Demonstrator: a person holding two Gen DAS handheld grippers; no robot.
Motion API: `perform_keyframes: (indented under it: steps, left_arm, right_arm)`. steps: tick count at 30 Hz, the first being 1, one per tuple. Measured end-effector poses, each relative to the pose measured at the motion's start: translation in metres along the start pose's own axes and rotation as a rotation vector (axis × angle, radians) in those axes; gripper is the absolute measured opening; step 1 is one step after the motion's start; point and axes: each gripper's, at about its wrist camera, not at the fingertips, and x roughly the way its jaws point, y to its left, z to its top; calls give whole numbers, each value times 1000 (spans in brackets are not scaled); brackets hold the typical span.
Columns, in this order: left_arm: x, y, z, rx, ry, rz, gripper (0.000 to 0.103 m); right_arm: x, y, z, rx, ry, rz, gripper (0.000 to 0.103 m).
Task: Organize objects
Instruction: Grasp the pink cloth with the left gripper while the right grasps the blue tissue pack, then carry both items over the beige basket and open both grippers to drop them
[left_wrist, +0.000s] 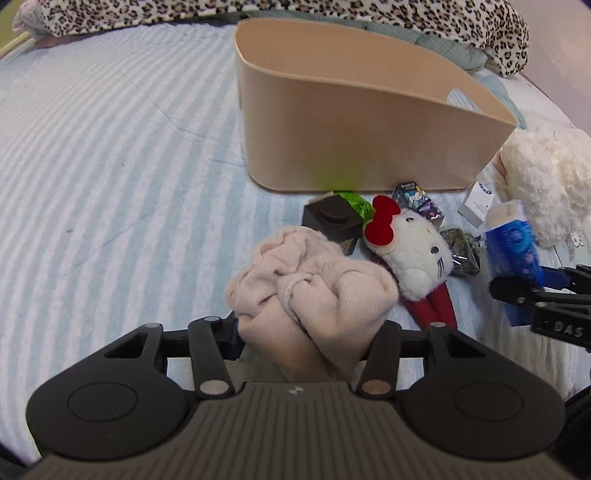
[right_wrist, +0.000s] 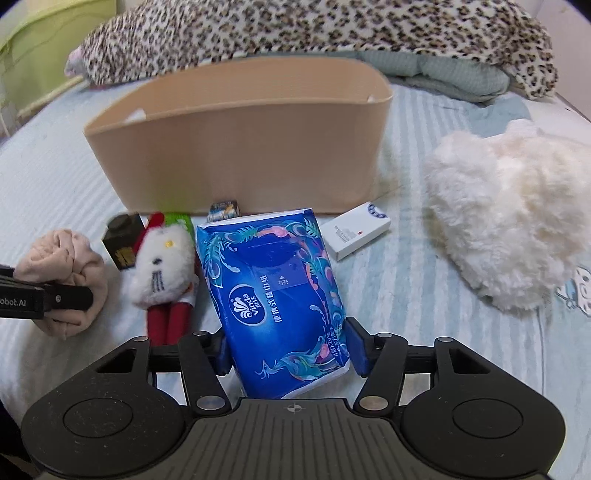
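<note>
1. Both tongs are full. My left gripper pinches the pink cloth, and my right gripper pinches the blue tissue pack. Both things are low, just over the bed, and near the front of the bin.
2. On the left, the cloth is soft and bunched up. I think a loose fold could sag, catch the bin wall, and pull free from my pinch.
3. Next over, the black box and the kitty doll lie just beside the cloth. If I swing low, I might knock them or drag the doll along.
4. On the right, the pack is smooth and squishy. I hold it only near its back end, so its front may droop or slide out.
5. My two grippers are close side by side. They could bump if I lift both to the bin at once.
6. The white box and fluffy toy lie on the bed, right of the pack.
7. The bin is tan and open on top. From here I can see inner wall but not the floor, so I cannot tell what is inside.
</note>
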Motion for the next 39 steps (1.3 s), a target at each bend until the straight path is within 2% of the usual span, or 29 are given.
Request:
perform_keyframes:
  steps: [6, 11, 16, 20, 26, 31, 39]
  left_arm:
    - [-36, 8, 13, -7, -81, 2, 52]
    - [-66, 3, 38, 18, -179, 13, 52]
    - [-82, -7, 63, 40, -280, 43, 52]
    - [-75, -17, 87, 69, -333, 73, 51]
    - [-50, -23, 122, 76, -334, 95, 50]
    - [-13, -31, 142, 94, -280, 103, 50]
    - [37, -40, 149, 173, -205, 149, 50]
  right_arm:
    - [-40, -11, 5, 42, -88, -5, 56]
    - [-70, -19, 30, 52, -169, -28, 56]
    - [-77, -22, 58, 69, -225, -26, 56]
    - [-72, -17, 81, 63, -257, -22, 56]
    - [-49, -9, 117, 61, -276, -1, 56]
    - [-8, -8, 146, 89, -231, 0, 56]
    - [38, 2, 161, 52, -174, -40, 56]
